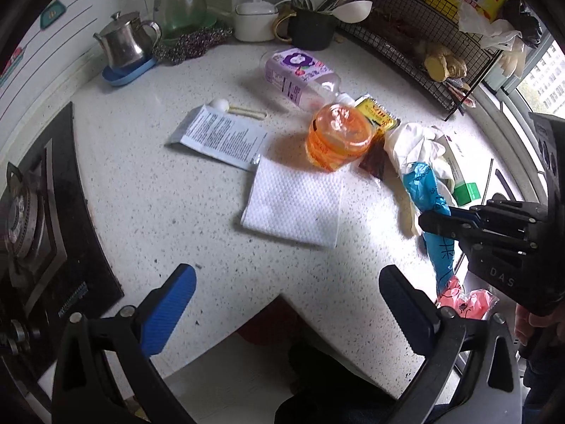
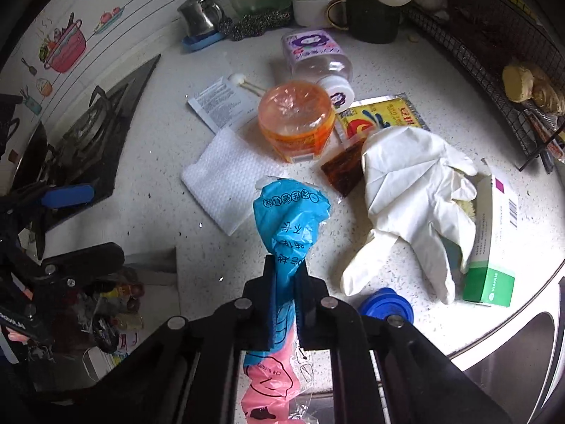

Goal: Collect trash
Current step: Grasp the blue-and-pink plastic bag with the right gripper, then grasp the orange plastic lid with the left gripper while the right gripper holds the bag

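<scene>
My right gripper (image 2: 286, 275) is shut on a twisted blue-and-pink plastic wrapper (image 2: 289, 219), held just above the white counter (image 2: 169, 141). The left wrist view shows the same wrapper (image 1: 432, 190) pinched in the right gripper (image 1: 438, 221). My left gripper (image 1: 286, 296) is open and holds nothing, hanging over the counter's front edge near a white paper towel (image 1: 293, 205). Scattered around are an orange plastic cup (image 2: 295, 120), a white glove (image 2: 413, 205), a yellow sachet (image 2: 381, 116), a brown sauce sachet (image 2: 344, 171) and a printed leaflet (image 2: 219, 102).
A purple bottle (image 1: 300, 74) lies on its side behind the cup. A green-and-white box (image 2: 494, 247) and a blue cap (image 2: 386, 305) sit by the glove. Gas stove (image 1: 31, 219) on the left, wire rack (image 1: 423, 46) at the back right, steel pot (image 1: 123, 40) at the back.
</scene>
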A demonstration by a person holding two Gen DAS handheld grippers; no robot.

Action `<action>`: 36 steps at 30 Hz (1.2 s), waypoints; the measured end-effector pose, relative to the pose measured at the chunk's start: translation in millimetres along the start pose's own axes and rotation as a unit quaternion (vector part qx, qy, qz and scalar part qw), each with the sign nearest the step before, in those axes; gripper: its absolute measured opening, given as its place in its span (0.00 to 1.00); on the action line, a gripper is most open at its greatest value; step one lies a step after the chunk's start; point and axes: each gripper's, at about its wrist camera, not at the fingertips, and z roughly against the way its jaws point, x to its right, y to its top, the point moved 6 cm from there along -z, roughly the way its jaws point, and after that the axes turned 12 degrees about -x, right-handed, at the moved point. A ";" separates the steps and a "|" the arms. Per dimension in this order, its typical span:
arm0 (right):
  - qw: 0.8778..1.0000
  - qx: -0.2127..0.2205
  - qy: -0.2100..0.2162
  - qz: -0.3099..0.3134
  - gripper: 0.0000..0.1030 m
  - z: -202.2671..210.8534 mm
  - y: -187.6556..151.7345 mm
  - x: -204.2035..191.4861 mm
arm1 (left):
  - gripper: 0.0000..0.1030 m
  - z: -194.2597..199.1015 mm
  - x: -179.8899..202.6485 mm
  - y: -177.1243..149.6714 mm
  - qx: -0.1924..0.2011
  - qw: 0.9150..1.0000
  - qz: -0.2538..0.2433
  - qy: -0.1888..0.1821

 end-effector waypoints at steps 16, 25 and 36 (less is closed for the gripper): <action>0.995 0.039 -0.023 -0.091 0.07 21.8 36.4 45.0 | 1.00 -44.4 42.2 108.8 -0.013 0.995 -0.101 0.012; 0.994 0.025 -0.031 -0.105 0.07 4.2 48.3 61.0 | 0.82 -81.8 55.0 132.7 -0.042 0.991 -0.124 0.007; 0.994 0.019 -0.040 -0.103 0.07 -1.8 54.7 66.3 | 0.64 -65.2 56.5 132.5 -0.025 0.990 -0.138 0.000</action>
